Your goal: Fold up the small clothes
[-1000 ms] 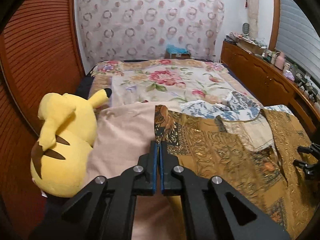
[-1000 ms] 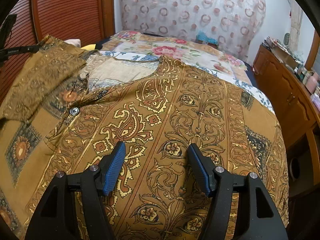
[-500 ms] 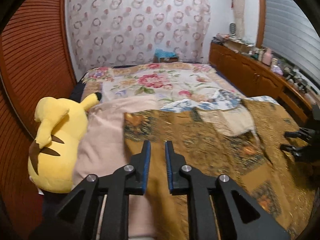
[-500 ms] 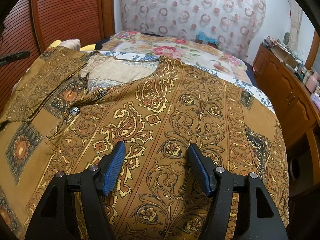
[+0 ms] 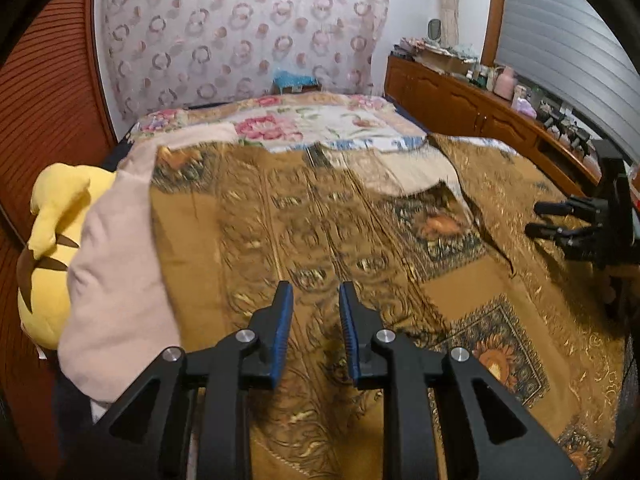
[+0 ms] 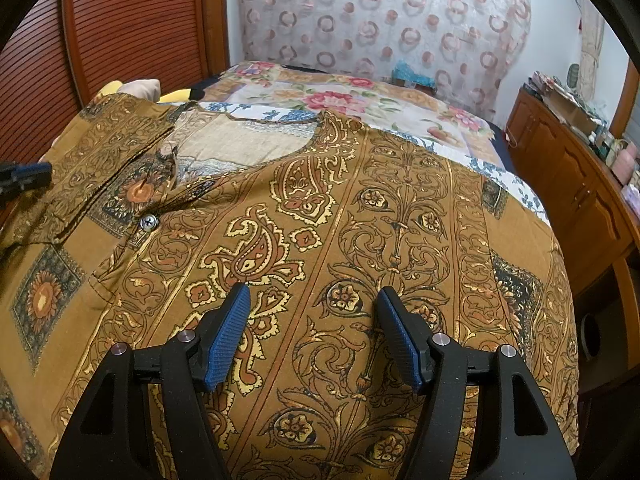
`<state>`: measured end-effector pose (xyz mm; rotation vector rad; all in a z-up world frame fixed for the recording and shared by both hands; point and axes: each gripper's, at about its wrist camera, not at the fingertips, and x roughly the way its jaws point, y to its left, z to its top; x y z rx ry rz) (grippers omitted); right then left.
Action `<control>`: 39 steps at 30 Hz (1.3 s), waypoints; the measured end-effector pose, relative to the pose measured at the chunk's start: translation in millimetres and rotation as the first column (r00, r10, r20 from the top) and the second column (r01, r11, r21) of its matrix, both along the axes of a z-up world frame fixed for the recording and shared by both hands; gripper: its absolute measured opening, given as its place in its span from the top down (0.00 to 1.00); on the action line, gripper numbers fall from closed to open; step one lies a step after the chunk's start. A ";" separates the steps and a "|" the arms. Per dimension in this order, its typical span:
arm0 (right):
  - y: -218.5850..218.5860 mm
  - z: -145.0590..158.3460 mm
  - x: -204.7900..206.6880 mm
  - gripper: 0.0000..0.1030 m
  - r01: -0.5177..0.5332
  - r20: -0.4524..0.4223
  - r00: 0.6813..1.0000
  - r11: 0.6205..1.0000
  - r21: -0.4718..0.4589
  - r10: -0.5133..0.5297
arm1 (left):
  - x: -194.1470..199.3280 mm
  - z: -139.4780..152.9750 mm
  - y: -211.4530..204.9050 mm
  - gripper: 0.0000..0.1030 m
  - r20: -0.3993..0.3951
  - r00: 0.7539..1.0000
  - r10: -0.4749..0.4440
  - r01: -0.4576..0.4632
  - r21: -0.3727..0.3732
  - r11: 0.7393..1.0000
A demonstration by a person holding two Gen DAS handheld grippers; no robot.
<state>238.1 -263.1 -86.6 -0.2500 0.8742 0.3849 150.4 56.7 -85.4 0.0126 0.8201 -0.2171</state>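
Now spreading: left gripper (image 5: 315, 312) opening, empty, over the mustard paisley cotton shirt (image 6: 360, 220); right gripper (image 6: 314, 320) gapes; next, pinch a side edge.

Bed (image 5: 320, 120) with floral quilt; brown patterned shirt (image 6: 320, 220), pink cloth (image 5: 116, 260), yellow plush (image 5: 48, 220) atop

shirt (image 5: 360, 248) on bed (image 5: 320, 120) (plush toy (image 5: 52, 240) left)
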 end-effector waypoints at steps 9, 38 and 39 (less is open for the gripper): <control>-4.8 2.8 -1.8 0.34 0.022 0.012 1.000 1.000 0.013 -0.023 | 1.4 -16.6 -10.9 0.80 -0.044 0.999 -0.026 0.027 0.032 0.999; -213.2 8.8 -45.8 0.38 0.342 -0.079 0.939 0.931 0.125 -0.334 | 0.8 -18.5 -19.7 0.46 -0.057 0.997 -0.057 0.060 0.048 0.997; -215.0 6.7 -46.9 0.40 0.340 -0.090 0.940 0.931 0.132 -0.330 | 0.8 -18.5 -19.8 0.46 -0.057 0.997 -0.057 0.060 0.049 0.997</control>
